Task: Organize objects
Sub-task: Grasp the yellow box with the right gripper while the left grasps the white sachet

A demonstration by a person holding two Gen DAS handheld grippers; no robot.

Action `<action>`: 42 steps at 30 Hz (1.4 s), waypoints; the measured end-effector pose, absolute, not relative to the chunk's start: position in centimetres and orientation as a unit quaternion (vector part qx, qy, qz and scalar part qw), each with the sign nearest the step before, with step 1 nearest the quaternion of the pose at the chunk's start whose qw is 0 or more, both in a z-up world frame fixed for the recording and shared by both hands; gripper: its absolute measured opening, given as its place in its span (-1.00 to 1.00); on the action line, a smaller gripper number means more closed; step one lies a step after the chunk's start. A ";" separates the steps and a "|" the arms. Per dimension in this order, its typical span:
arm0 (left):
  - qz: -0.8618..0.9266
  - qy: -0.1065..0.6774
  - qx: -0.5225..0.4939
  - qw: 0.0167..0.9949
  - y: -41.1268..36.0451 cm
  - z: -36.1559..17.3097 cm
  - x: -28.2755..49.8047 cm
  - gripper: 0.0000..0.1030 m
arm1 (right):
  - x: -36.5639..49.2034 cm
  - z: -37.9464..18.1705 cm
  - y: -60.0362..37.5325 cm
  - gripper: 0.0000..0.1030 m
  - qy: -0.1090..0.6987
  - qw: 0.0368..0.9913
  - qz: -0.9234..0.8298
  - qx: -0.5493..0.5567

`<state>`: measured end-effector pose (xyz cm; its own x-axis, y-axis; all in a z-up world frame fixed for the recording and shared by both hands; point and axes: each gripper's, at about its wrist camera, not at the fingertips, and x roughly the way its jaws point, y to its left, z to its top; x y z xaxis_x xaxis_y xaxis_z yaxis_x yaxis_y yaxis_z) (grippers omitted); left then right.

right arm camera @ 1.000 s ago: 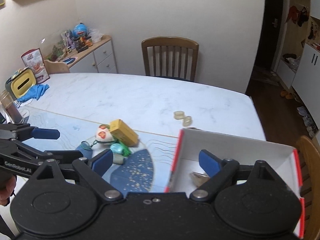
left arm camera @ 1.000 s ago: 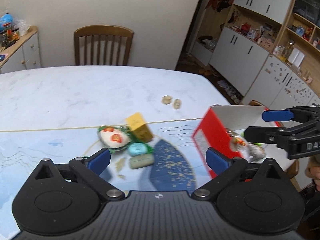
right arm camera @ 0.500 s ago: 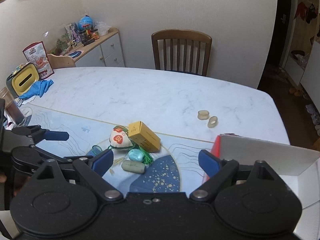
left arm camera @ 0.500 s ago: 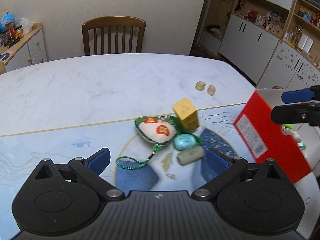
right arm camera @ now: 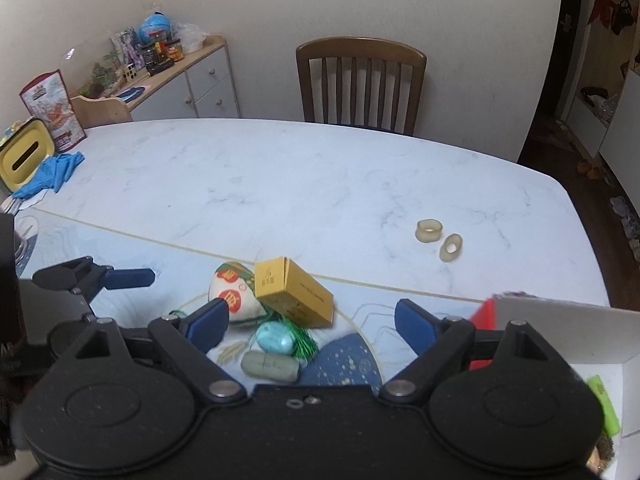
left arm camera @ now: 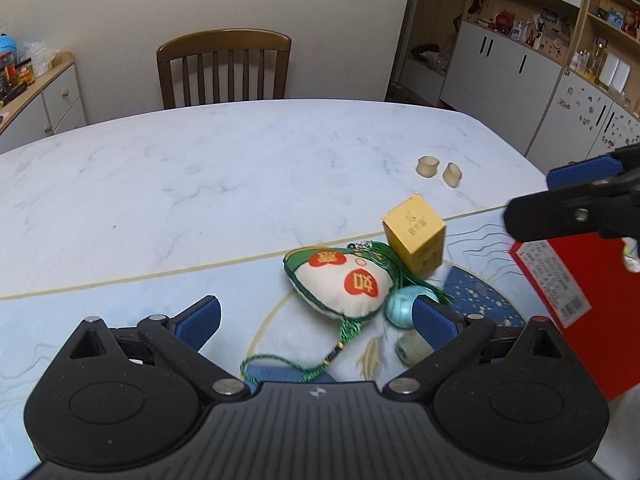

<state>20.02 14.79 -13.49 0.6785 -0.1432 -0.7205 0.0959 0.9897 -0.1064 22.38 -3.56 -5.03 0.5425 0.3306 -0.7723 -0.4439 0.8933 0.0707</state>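
A white pouch with red patches and a green cord (left arm camera: 344, 284) (right arm camera: 234, 298) lies on the blue mat beside a yellow box (left arm camera: 416, 236) (right arm camera: 294, 294), a turquoise egg-shaped stone (left arm camera: 400, 308) (right arm camera: 276, 338) and a grey-green capsule (left arm camera: 408, 350) (right arm camera: 270, 366). My left gripper (left arm camera: 316, 316) is open and empty, just short of the pouch. My right gripper (right arm camera: 312, 322) is open and empty above the same pile. A red box with a white inside (left arm camera: 580, 304) (right arm camera: 560, 328) stands at the right.
Two small beige rings (left arm camera: 438, 170) (right arm camera: 438, 238) lie on the white marble table (left arm camera: 200, 184). A wooden chair (left arm camera: 222, 68) stands at the far side. A yellow tissue holder and a blue cloth (right arm camera: 48, 172) sit at the table's left end. Cabinets line the right wall.
Both grippers have swung left, away from the red box, and now face the pile. The red box has slid to the right edge of both views. Both stay open.
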 end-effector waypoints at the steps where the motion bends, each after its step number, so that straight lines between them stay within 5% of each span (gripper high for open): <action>1: -0.066 0.396 -0.031 0.916 14.8 -13.7 20.3 0.99 | 22.7 -5.3 -3.2 0.71 0.425 0.875 0.220 -0.067; 14: -0.087 0.394 -0.054 0.914 14.9 -15.5 22.7 0.99 | 26.1 -9.3 0.1 0.63 0.457 0.864 0.199 -0.067; 28: -0.100 0.382 -0.074 0.916 14.3 -16.1 23.7 0.95 | 26.8 -10.8 1.7 0.10 0.468 0.861 0.184 -0.080; 33: -0.106 0.382 -0.076 0.915 14.2 -16.1 23.7 0.64 | 27.3 -10.8 0.9 -0.26 0.468 0.864 0.173 -0.063; 42: -0.100 0.385 -0.075 0.914 14.2 -15.4 23.8 0.31 | 27.4 -10.4 -0.9 -0.43 0.469 0.868 0.158 -0.037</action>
